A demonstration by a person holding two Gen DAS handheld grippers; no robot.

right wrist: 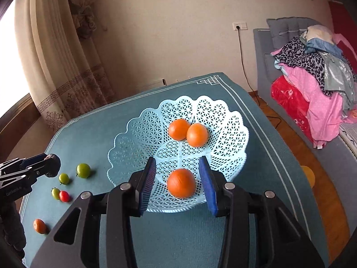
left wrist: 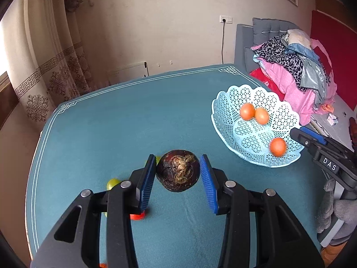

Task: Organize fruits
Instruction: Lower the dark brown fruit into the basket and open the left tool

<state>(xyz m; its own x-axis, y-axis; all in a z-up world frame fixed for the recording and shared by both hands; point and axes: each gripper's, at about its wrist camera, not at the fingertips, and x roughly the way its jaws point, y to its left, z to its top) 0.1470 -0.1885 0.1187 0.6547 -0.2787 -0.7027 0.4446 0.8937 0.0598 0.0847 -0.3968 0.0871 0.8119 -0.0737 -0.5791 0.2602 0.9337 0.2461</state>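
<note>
My left gripper (left wrist: 177, 172) jaws hold dark round fruit (left wrist: 177, 170) left of basket (right wrist: 138, 129). My right gripper (right wrist: 177, 179) jaws apart, orange (right wrist: 181, 183) loose between, inside basket beside 2 oranges (right wrist: 188, 132).

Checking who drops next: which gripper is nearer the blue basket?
Right. The right gripper hangs over the blue basket's near rim; the left gripper, gripping a dark fruit, is off to its side.

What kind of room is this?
Probably a living room or bedroom at home: long patterned curtains, a grey sofa heaped with clothes, and a table holding a fruit basket.
</note>
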